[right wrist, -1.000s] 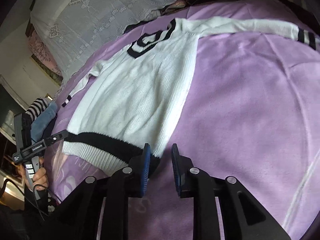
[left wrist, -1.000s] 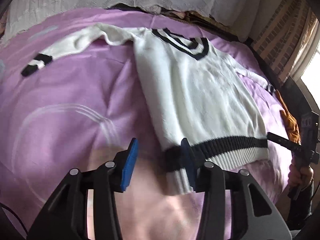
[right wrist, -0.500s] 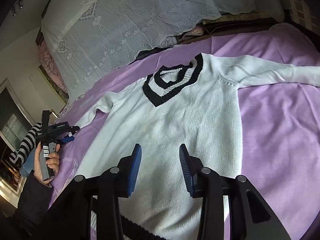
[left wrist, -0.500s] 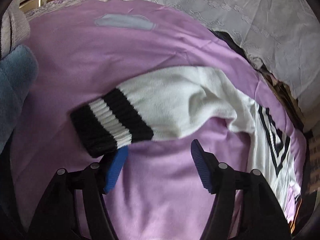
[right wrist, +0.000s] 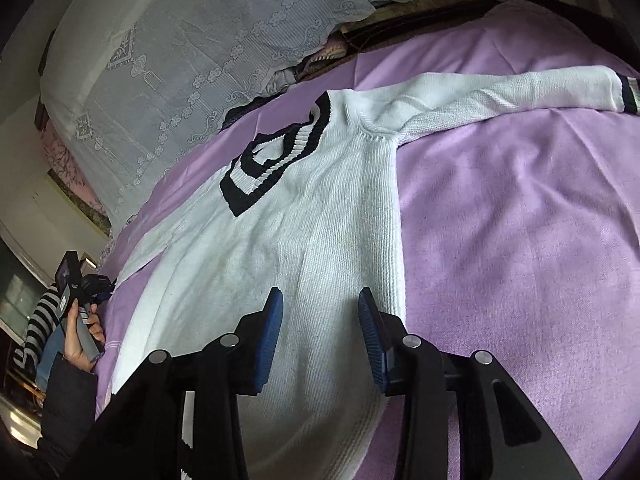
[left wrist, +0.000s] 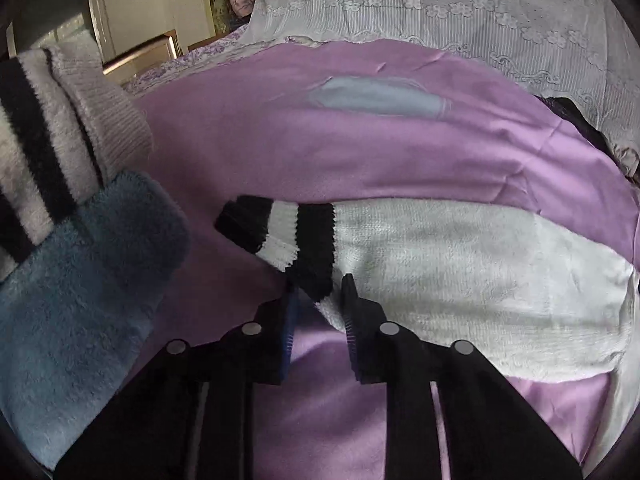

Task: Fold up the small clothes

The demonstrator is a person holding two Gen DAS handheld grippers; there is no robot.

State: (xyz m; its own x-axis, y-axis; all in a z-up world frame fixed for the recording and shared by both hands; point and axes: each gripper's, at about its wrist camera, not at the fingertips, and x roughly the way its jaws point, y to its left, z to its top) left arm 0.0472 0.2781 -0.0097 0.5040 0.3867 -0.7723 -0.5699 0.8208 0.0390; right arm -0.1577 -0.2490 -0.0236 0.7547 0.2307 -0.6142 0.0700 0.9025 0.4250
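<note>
Purple bedspread (right wrist: 520,220), covering the bed and bearing all else; a white lace cover (right wrist: 192,52) lies along its far edge, toward 11 o'clock in the right wrist view. White knit sweater (right wrist: 304,240), the task's thing, spread flat face-up on the bedspread, its black-striped V-neck toward 10 o'clock and one sleeve reaching out toward 2 o'clock. Other sleeve (left wrist: 460,264), seen from the left wrist, lying straight across the view from 3 o'clock to centre. Blue fleece garment (left wrist: 80,280) and a striped one (left wrist: 40,160), stacked at 9 o'clock, apart from the sweater. Right gripper (right wrist: 320,312), hovering over the sweater's body, pads parted, nothing between them. Left gripper (left wrist: 318,300), jaws closing on the sleeve's striped cuff (left wrist: 296,240); the cuff's lower edge sits between the pads, which appear to press it.

Step in hand, by judgement: taking hold of the sleeve end for the first inward fold. The next move calls for a secure pinch through the thick rib, then lifting and carrying the cuff across onto the sweater's body without dragging the body askew.
</note>
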